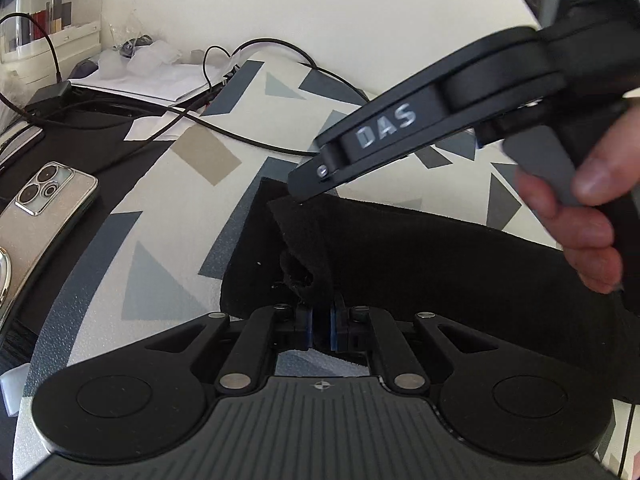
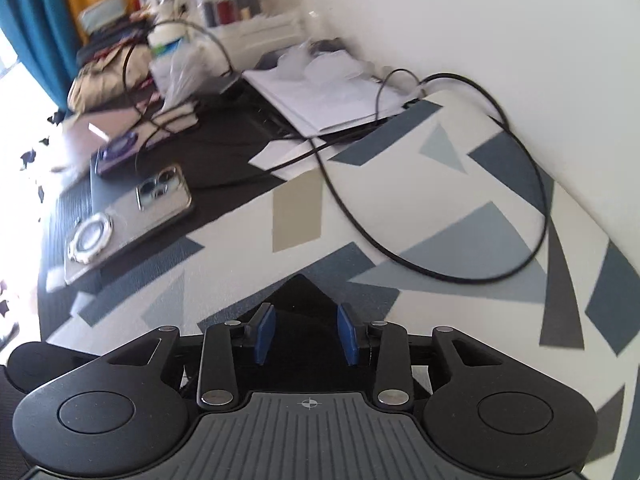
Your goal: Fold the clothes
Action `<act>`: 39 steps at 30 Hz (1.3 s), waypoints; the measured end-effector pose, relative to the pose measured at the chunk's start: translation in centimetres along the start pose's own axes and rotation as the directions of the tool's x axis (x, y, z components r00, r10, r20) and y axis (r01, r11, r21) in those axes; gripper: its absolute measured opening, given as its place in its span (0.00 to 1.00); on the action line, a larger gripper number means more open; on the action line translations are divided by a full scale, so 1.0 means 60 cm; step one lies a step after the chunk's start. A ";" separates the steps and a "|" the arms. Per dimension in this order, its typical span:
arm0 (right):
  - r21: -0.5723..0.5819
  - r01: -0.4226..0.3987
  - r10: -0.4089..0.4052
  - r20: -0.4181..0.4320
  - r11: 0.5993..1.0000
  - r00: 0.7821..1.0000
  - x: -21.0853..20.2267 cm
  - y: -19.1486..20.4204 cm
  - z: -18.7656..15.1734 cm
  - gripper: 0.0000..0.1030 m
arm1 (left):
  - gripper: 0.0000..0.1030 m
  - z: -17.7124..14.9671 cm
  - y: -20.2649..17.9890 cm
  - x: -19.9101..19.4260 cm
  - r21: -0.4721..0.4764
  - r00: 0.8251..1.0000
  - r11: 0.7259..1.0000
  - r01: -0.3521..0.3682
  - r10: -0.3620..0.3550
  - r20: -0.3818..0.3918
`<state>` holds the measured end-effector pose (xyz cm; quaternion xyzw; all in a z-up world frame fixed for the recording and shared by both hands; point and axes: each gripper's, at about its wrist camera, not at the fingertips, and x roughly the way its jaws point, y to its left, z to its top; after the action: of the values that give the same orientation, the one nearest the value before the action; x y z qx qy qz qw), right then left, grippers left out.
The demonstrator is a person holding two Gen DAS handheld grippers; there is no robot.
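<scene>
Black cloth pinched in the left gripper on the patterned desk.

Black fabric garment [image 1: 420,264] lies on a cream mat with grey and blue triangles [image 1: 168,208] covering the desk, in the near right of the left wrist view. The left gripper [image 1: 320,326] has its blue pads closed tight on a bunched edge of the cloth. The right gripper [image 2: 306,334] stands partly open with nothing pinched, its jaws apart above a dark corner of fabric; in the left view its tip [image 1: 304,188] touches the cloth's far edge, held by a hand [image 1: 576,224]. A phone in a clear case [image 1: 36,216] lies to the left, a black cable [image 2: 400,256] loops across the mat.
</scene>
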<state>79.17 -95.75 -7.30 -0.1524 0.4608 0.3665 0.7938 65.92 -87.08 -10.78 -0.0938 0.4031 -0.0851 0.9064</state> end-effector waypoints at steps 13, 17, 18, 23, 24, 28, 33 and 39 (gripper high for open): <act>-0.061 -0.023 0.028 0.084 0.998 0.996 -0.032 -0.005 0.006 0.05 | 0.08 -0.004 0.010 -0.002 -0.024 1.000 0.999 0.027 -0.026 0.016; -0.010 0.034 -0.032 0.146 0.999 0.989 -0.028 -0.020 0.012 0.05 | 0.08 0.006 0.023 0.004 -0.088 0.999 0.995 0.042 -0.041 0.007; -0.013 0.035 -0.033 0.137 0.999 0.990 -0.015 -0.018 0.013 0.05 | 0.08 0.009 0.028 0.005 -0.112 0.999 0.993 0.049 -0.049 0.001; 0.018 -0.010 0.007 0.135 1.000 0.991 0.026 -0.004 0.013 0.05 | 0.10 0.013 0.058 0.004 -0.221 0.997 0.972 0.079 -0.080 0.006; 0.024 -0.021 0.018 0.137 0.999 0.990 0.028 -0.002 0.013 0.05 | 0.10 0.014 0.065 0.004 -0.239 0.996 0.967 0.084 -0.084 0.012; 0.031 -0.024 0.019 0.139 0.999 0.990 0.025 -0.006 0.012 0.05 | 0.10 0.016 0.080 0.007 -0.289 0.995 0.952 0.104 -0.102 0.022; 0.057 -0.064 0.054 0.166 0.996 0.985 0.003 -0.022 0.017 0.05 | 0.04 0.022 0.070 -0.037 -0.275 0.991 0.954 0.119 -0.099 0.086; 0.054 -0.082 0.073 0.156 0.995 0.985 0.030 -0.009 0.022 0.05 | 0.04 0.014 0.076 -0.030 -0.284 0.998 0.957 0.062 -0.051 0.046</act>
<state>80.95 -94.53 -8.17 -0.0817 0.4147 0.3938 0.8163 65.68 -82.14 -10.03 -0.2368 0.3909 -0.0502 0.8880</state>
